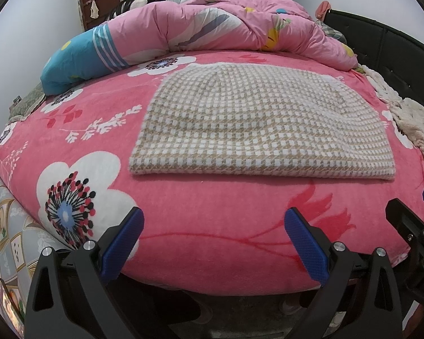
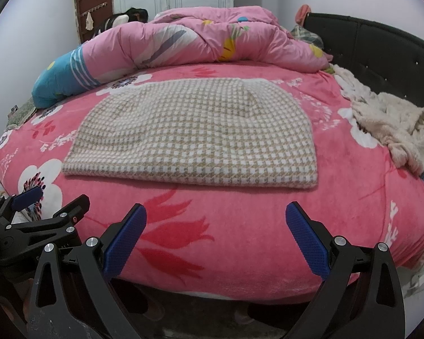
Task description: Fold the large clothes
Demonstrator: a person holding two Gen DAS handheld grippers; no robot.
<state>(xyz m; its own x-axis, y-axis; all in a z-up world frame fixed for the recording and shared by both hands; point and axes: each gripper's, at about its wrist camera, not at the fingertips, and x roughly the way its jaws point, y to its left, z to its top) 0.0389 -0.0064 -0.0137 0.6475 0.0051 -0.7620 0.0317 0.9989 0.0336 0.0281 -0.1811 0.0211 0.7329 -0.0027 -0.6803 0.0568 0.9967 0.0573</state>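
Pink floral bedsheet (image 1: 200, 254) carries folded houndstooth garment (image 1: 166, 130) at centre; bunched pink quilt (image 1: 212, 25) behind it, cream fleece (image 2: 393, 124) beside. Left gripper (image 1: 213, 243) and right gripper (image 2: 216, 240) spread wide, empty, short of garment.

Left tool (image 1: 214, 243) and right tool (image 2: 216, 240): black frames, blue textured pads (image 2: 306, 243), silver screws (image 2: 92, 241)

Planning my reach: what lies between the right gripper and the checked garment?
Only bare pink floral bedsheet separates the right gripper from the checked garment, clearest in the right wrist view.

Two low bedside views, sharing folded garment (image 1: 240, 118).
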